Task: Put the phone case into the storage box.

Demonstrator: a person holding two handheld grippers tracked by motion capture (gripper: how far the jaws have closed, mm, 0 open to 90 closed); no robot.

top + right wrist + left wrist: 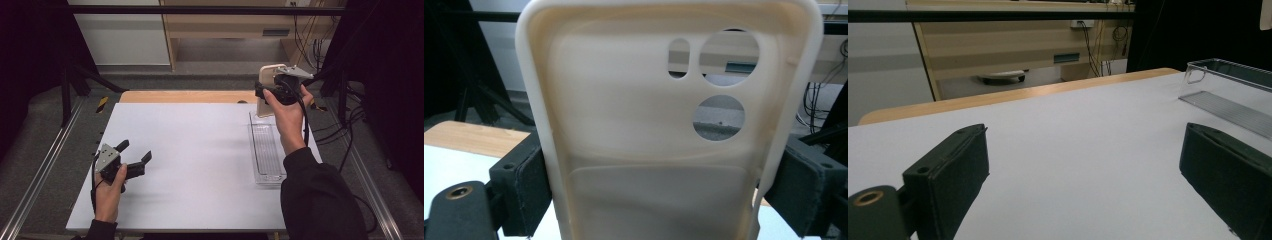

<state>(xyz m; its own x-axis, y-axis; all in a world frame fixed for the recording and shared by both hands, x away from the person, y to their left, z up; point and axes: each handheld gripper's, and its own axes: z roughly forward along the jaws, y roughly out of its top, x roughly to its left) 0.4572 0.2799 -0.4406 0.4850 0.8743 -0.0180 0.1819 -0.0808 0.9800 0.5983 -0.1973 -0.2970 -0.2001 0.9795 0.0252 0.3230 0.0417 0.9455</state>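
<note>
With my right gripper (267,90) clamped on the cream phone case (664,130) at upper right of the high view, above the clear tray (267,150), I should lower it level, my left gripper (135,156) spread wide at lower left.

Cream phone case (644,150) with three camera cut-outs, held upright and seen from its hollow inner side, clamped at both long edges between the black jaws of the right gripper (659,192); wooden table edge (469,137) behind.
</note>
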